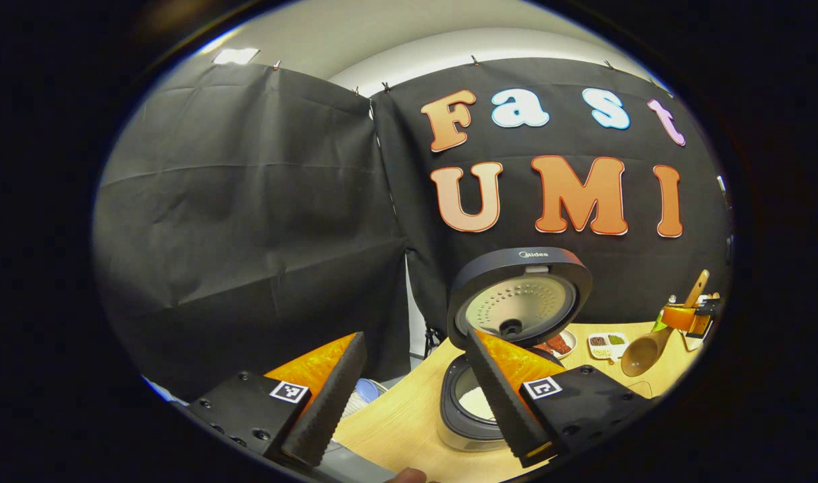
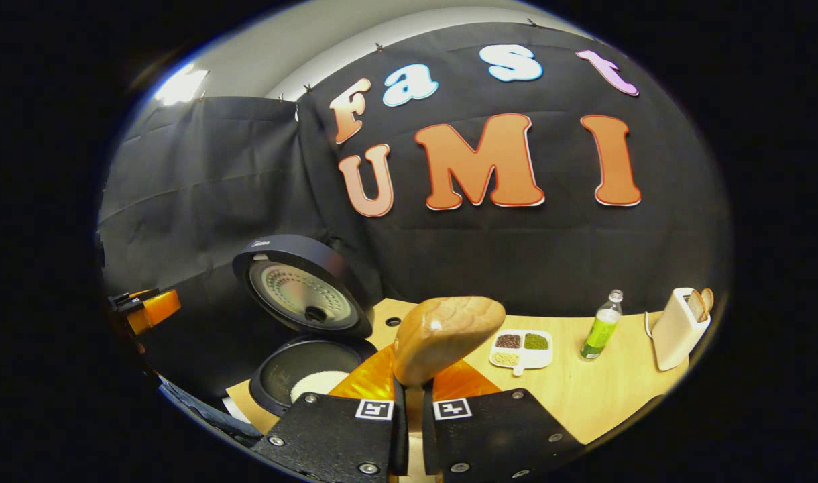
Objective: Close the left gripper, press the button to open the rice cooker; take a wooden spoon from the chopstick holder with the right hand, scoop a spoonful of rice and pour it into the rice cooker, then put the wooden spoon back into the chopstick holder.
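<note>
The dark rice cooker [image 1: 473,409] stands open, its lid [image 1: 519,295] upright and white rice [image 1: 477,402] in the pot. My left gripper [image 1: 416,402] hovers open just in front of it, holding nothing. My right gripper [image 2: 413,396] is shut on the handle of the wooden spoon [image 2: 446,335], whose bowl rises right ahead of the camera. In the left gripper view the spoon [image 1: 642,354] hangs over the table right of the cooker, held by the right gripper [image 1: 690,315]. The white chopstick holder [image 2: 677,329] stands at the far right with wooden utensils in it.
A white divided dish [image 2: 521,349] of grains and a green bottle [image 2: 600,329] sit on the wooden table [image 2: 583,396] between the cooker [image 2: 308,376] and the holder. A small dish with red contents [image 1: 560,344] lies behind the cooker. The left gripper [image 2: 147,308] is at the left edge.
</note>
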